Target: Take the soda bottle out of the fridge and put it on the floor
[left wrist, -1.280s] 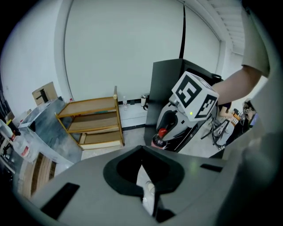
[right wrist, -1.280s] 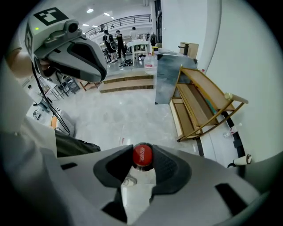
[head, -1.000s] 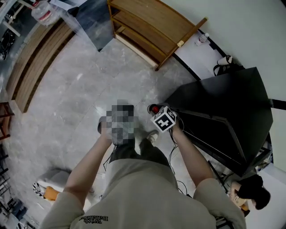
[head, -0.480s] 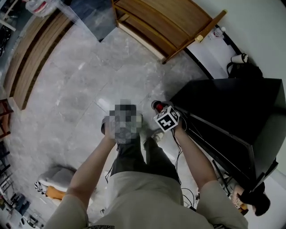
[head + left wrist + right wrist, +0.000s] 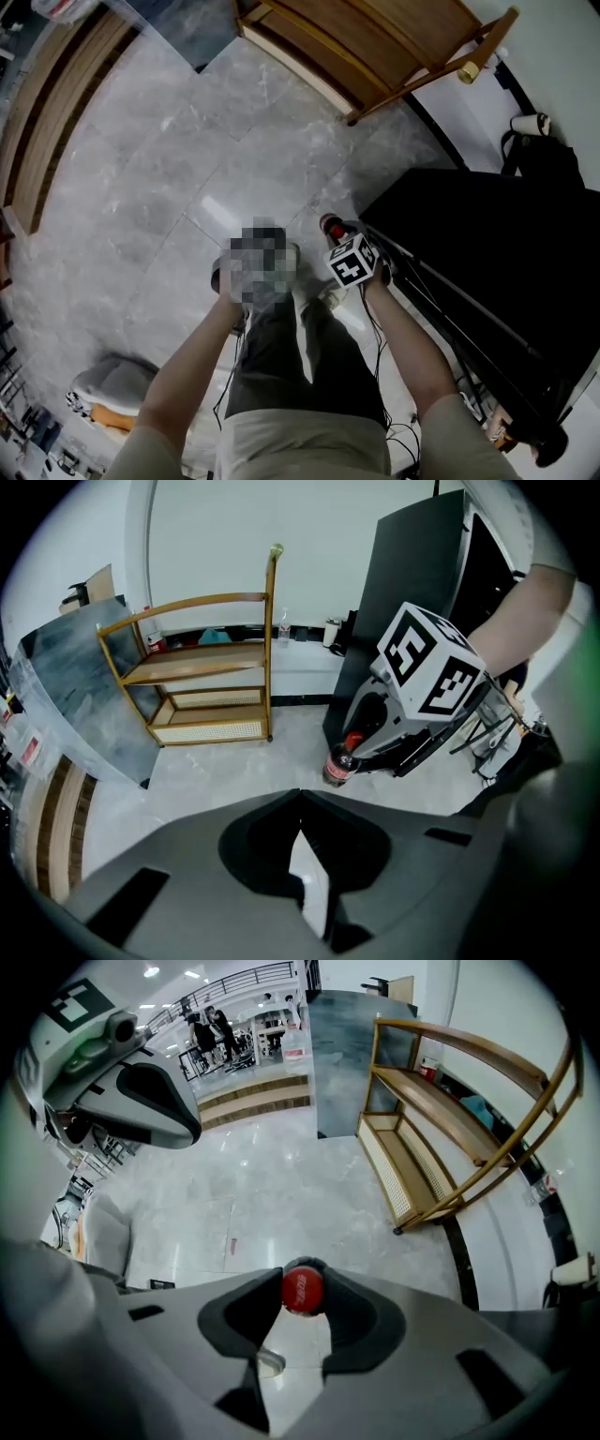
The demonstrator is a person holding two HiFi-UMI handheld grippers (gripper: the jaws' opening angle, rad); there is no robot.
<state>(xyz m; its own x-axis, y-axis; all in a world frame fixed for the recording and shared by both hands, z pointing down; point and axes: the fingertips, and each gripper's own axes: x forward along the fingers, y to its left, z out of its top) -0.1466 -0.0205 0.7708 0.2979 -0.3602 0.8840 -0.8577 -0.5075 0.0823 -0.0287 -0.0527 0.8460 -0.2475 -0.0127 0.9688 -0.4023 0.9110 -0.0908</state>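
Head view looks down on the pale grey marble floor (image 5: 141, 187), with the tall black fridge (image 5: 497, 244) beside the right fingers and the open wooden shelf rack (image 5: 375, 47) well beyond them. The left gripper (image 5: 300, 799) hangs empty, fingers pressed together at the tips. The right gripper (image 5: 302, 1286) has its fingers clamped on the top of the small dark soda bottle with a red cap (image 5: 339, 766), which hangs upright below them, near the floor. The putting-down step looks in hand. Next, the base must meet the floor squarely before the fingers part and lift straight off.
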